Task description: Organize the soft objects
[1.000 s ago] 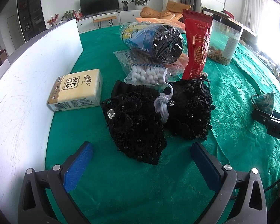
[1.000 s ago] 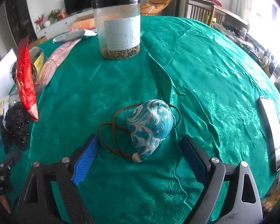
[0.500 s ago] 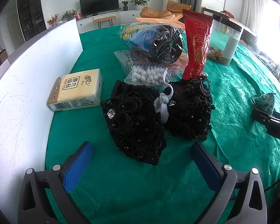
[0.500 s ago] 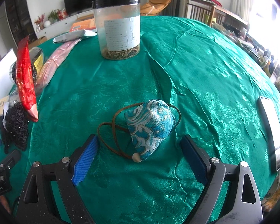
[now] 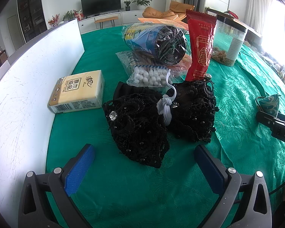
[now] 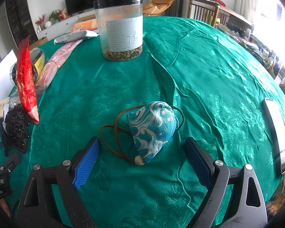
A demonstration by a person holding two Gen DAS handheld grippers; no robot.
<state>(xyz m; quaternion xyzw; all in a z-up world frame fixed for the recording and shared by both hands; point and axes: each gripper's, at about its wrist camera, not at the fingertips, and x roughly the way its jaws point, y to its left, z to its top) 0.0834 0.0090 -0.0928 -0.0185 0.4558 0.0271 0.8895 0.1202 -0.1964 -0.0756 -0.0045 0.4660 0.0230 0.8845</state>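
1. the left gripper (image 5: 144, 159) stands wide open and holds nothing, its blue pads low over the green tablecloth (image 5: 123, 195).
2. just ahead of its fingers lies the black lace piece (image 5: 161, 117), a grey elastic cord (image 5: 166, 108) knotted on top.
3. beyond it sit a bag of white beads (image 5: 150, 76), an upright red packet (image 5: 199, 47) and a yellow tissue pack (image 5: 78, 91) beside the white board (image 5: 28, 79).
4. the right gripper (image 6: 141, 155) is also wide open and empty.
5. the blue patterned pouch (image 6: 153, 129) lies between its fingers, touching neither, its brown cord (image 6: 112, 134) looped to the left.
6. farther off stands a clear jar (image 6: 119, 28).
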